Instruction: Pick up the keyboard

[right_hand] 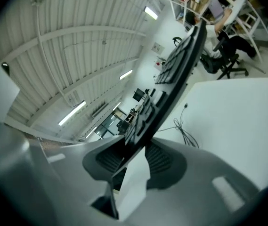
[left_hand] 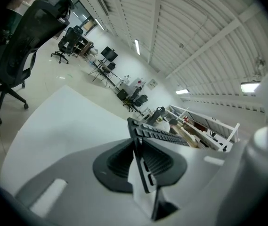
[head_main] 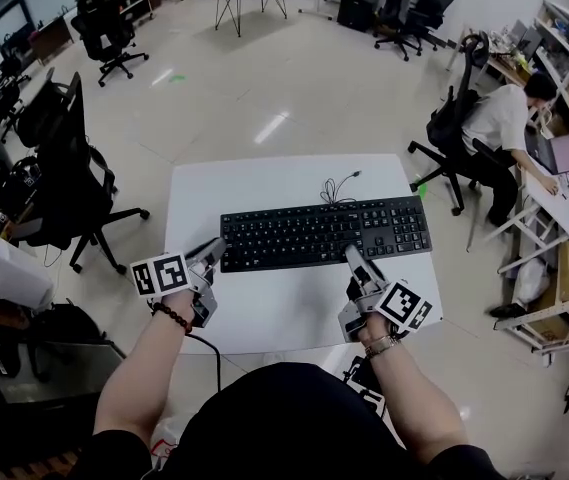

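**Head view:** A black keyboard (head_main: 324,233) is over a white table (head_main: 264,308), with its long side going from left to right. From up here I cannot tell if it touches the table. Its thin black cable (head_main: 339,186) lies curled on the table just behind it. The left gripper (head_main: 212,251) is at the keyboard's left end, on the front corner. The right gripper (head_main: 352,258) is on the front edge, near the right end. Each gripper has 1 cube with square marks on it. A black office chair (head_main: 64,168) stands to the left of the table. A person (head_main: 504,118) sits at a desk far off on the right.

**Left gripper view:** The 2 jaws of the left gripper (left_hand: 141,161) are pressed on the keyboard (left_hand: 159,133). Its thin edge sits between the dark ribbed pads (left_hand: 119,161), so the keyboard is held tight. The white table (left_hand: 63,121) is seen behind, and the black chair (left_hand: 25,36) stands past it.

**Right gripper view:** The right gripper (right_hand: 134,159) also pinches the keyboard (right_hand: 171,74) between its 2 jaws. The keyboard runs away from the jaws in a long dark line. The table (right_hand: 237,121) and the curled cable (right_hand: 183,131) are beside it.
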